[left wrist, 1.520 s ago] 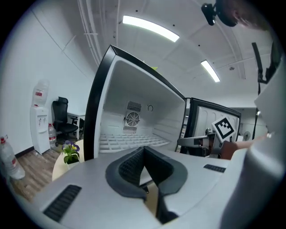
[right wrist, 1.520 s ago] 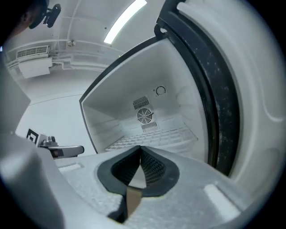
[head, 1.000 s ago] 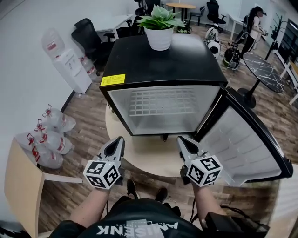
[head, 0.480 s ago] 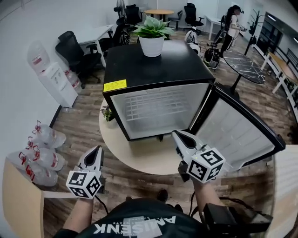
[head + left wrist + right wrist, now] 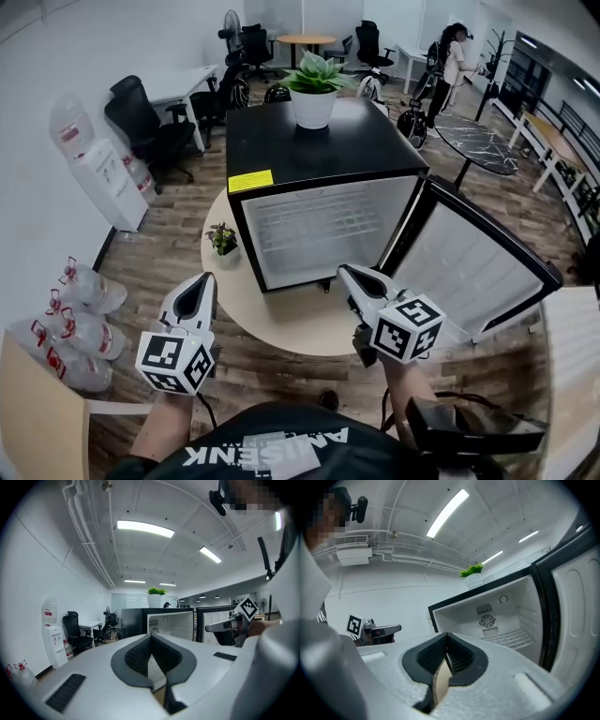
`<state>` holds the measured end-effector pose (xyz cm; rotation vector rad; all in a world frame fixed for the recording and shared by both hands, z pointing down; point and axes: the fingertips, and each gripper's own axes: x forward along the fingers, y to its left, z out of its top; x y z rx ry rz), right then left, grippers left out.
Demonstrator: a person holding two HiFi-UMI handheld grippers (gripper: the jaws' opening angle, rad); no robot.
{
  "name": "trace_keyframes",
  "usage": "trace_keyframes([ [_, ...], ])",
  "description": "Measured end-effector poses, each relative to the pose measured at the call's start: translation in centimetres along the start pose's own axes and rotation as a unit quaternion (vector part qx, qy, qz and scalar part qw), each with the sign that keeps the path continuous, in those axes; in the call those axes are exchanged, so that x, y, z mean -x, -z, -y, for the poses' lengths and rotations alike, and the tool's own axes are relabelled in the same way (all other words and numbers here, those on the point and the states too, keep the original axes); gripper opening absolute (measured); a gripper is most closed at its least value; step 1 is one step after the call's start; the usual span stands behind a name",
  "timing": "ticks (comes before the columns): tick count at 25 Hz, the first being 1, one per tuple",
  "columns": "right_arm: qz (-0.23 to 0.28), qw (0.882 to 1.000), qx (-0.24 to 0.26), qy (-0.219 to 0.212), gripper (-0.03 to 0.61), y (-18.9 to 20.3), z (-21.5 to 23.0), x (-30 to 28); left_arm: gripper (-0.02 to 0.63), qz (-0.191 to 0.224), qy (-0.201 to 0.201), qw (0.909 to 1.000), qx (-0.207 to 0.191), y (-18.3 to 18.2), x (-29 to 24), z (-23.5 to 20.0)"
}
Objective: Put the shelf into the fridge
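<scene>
Black on the outside and white within, the small fridge (image 5: 319, 141) stands on a round pale wooden table (image 5: 281, 323), and its door (image 5: 469, 267) is swung wide open to the right. The shelf (image 5: 314, 223), a white wire grid, is already inside the fridge. It lies level across the compartment, and the right gripper view shows it sitting below the round fan vent on the back wall. Neither gripper touches it. The left gripper (image 5: 206, 279) is held in front of the fridge, near the table's left edge, with its jaws pressed together and nothing between them. Its own view shows the dark ribbed pads meeting at the tips. The right gripper (image 5: 345, 273) hangs over the table just before the lower right corner of the fridge opening. It too is closed and empty, its pads touching at the tips in its own view. Both grippers point roughly level toward the fridge, and they are well apart from each other. A potted plant (image 5: 314, 89) in a white pot stands on top of the fridge, toward the back. A much smaller plant (image 5: 223, 239) sits on the table just beside the fridge's left side. Against the white wall on the left stands a water dispenser (image 5: 94, 164), and several clear water bottles (image 5: 80, 314) lie on the wooden floor nearer the camera.
</scene>
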<state>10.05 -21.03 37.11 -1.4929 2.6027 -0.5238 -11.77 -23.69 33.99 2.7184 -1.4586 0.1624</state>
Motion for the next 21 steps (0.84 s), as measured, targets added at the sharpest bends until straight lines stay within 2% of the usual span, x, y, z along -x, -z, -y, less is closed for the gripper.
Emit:
trace_keyframes([
  [7,-0.001,1.000,-0.003,0.013,0.006,-0.4,0.1,-0.4,0.002,0.000,0.013,0.9998,0.013,-0.5,-0.4,-0.3],
  [16,-0.007,0.999,-0.001,0.034,0.006,-0.1,0.4,-0.8,0.002,-0.001,0.011,0.9999,0.011,0.0,-0.2,-0.9],
  [21,-0.017,0.999,0.003,0.043,0.006,-0.4,-0.4,-2.0,0.002,-0.012,0.004,0.9997,0.022,0.3,0.4,-2.6],
])
